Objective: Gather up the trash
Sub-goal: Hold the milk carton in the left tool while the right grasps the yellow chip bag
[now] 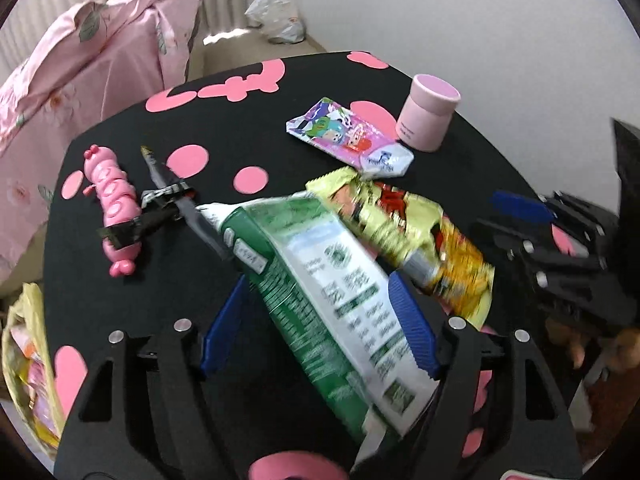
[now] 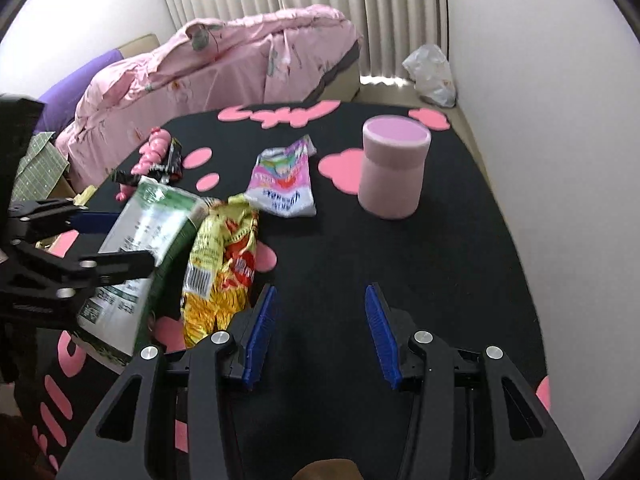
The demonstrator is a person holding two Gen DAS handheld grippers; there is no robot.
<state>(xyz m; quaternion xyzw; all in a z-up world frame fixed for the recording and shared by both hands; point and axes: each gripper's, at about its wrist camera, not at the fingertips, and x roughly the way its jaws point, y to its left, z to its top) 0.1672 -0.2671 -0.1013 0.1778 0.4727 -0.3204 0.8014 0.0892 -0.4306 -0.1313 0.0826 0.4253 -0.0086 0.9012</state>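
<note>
The left gripper's [image 1: 316, 280] jaws stand wide on either side of the green bag [image 1: 304, 248]. The left pad is clear of it; whether the right pad touches its edge I cannot tell. The gripper points steeply down at the black worktop [image 1: 320, 92], where the bag lies slantwise, its top end over a yellow bag [image 1: 420, 232]. The right gripper [image 2: 320, 288] also tilts down, jaws wide and empty above bare worktop, just right of the yellow bag.

Beyond these lie a cartoon wrapper [image 1: 348, 136] and, near it, an upright pink tub [image 1: 428, 112]. At the far left a dark wrapper [image 1: 168, 200] lies across a pink toy [image 1: 114, 200].

Both bags are smeared with blur, so their print cannot be read, and the green bag's lower end is hidden behind the left gripper's frame. In the left view the right gripper is only a dark blur at the edge. A sack [image 1: 28, 360] holding wrappers is cut off at the left border.
</note>
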